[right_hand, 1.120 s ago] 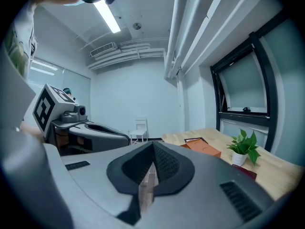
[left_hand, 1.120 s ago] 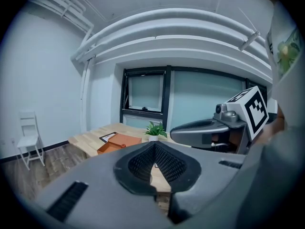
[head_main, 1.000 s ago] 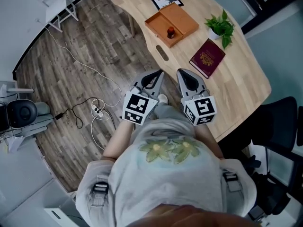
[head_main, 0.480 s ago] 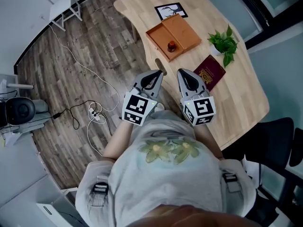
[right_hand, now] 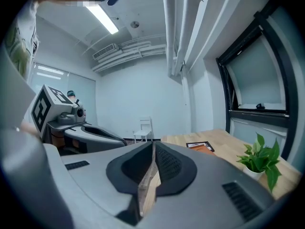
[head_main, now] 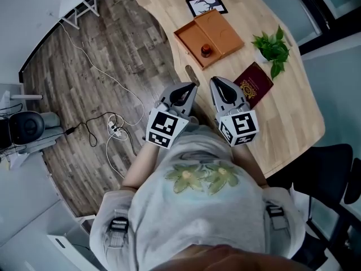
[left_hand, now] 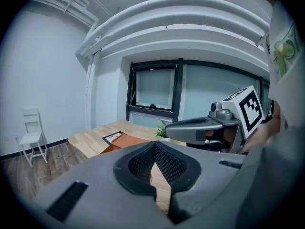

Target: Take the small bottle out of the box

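Tongs sit in each of our hands, held close in front of our chest and side by side above the near edge of the surface [head_main: 285, 114]. The left tongs [head_main: 190, 87] have their jaws pressed together at the tips, with nothing between them. The right tongs [head_main: 215, 82] are likewise fully closed and carry nothing. Their tips point toward the far end of the surface, the two pairs near each other but apart.

Well beyond the tips we see the orange box [head_main: 187, 37] lying open, its lid [head_main: 223, 28] folded out flat beside it. The small bottle [head_main: 206, 51], dark red, stands inside the open half of the box, near the corner closest to us. Neither pair of tongs is anywhere near it.

A framed picture card [head_main: 206, 5] lies just past the box at the far end. To the right of the box stands a small green plant [head_main: 272, 48] in a white pot, and a dark red booklet [head_main: 255, 85] lies flat just beside the right tongs. Off the surface, to our left, the wooden floor [head_main: 107, 55] carries loose cables [head_main: 113, 131], and a white chair [head_main: 76, 4] stands by the wall.
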### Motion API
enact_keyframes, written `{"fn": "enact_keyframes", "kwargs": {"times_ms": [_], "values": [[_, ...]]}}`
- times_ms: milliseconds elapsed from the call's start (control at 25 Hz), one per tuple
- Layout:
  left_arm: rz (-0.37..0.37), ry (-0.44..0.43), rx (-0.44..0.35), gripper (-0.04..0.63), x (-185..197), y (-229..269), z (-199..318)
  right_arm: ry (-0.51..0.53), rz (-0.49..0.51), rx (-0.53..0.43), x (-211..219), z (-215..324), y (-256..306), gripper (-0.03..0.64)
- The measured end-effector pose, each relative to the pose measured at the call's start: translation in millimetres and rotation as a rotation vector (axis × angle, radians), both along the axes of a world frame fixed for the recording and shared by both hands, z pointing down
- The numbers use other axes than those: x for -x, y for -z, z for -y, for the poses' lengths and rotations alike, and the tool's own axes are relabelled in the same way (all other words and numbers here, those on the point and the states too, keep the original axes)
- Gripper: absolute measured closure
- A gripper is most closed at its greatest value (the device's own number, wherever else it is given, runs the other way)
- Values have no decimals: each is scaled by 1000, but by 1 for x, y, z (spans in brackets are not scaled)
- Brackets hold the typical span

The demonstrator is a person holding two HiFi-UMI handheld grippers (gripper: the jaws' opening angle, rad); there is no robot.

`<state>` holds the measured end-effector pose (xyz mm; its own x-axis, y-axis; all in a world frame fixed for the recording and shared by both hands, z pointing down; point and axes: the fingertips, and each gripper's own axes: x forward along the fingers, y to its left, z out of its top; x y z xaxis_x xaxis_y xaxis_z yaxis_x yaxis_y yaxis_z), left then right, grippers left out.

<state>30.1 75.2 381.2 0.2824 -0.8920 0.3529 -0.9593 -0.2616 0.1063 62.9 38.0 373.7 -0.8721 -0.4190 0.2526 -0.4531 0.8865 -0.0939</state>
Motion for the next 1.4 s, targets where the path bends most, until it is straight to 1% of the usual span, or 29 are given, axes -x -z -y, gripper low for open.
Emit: {"fn": "enact_keyframes", "kwargs": {"times_ms": [160,440,680,760,880,1000,1240,1400], "values": [[3,-13,14,588,8,-5,12,-6,-20,5,5,10,-6,606],[2,-22,-9,588,43,-3,53,-57,-74,0,15,38,-16,604],[-5,-46,24,588,76,-17,88,-106,-118,20,30,68,-30,601],[-1,-59,29,588,86,-18,100,-114,-129,30,37,77,-35,581],[-5,-77,37,588,98,-20,118,-128,-156,60,44,88,-48,524],[-9,-85,51,588,108,-25,134,-147,-177,88,50,97,-61,506],[-10,-130,74,588,114,-36,155,-172,-208,131,59,112,-83,466],[-20,-159,116,588,115,-51,159,-195,-233,141,63,122,-96,426]]}}
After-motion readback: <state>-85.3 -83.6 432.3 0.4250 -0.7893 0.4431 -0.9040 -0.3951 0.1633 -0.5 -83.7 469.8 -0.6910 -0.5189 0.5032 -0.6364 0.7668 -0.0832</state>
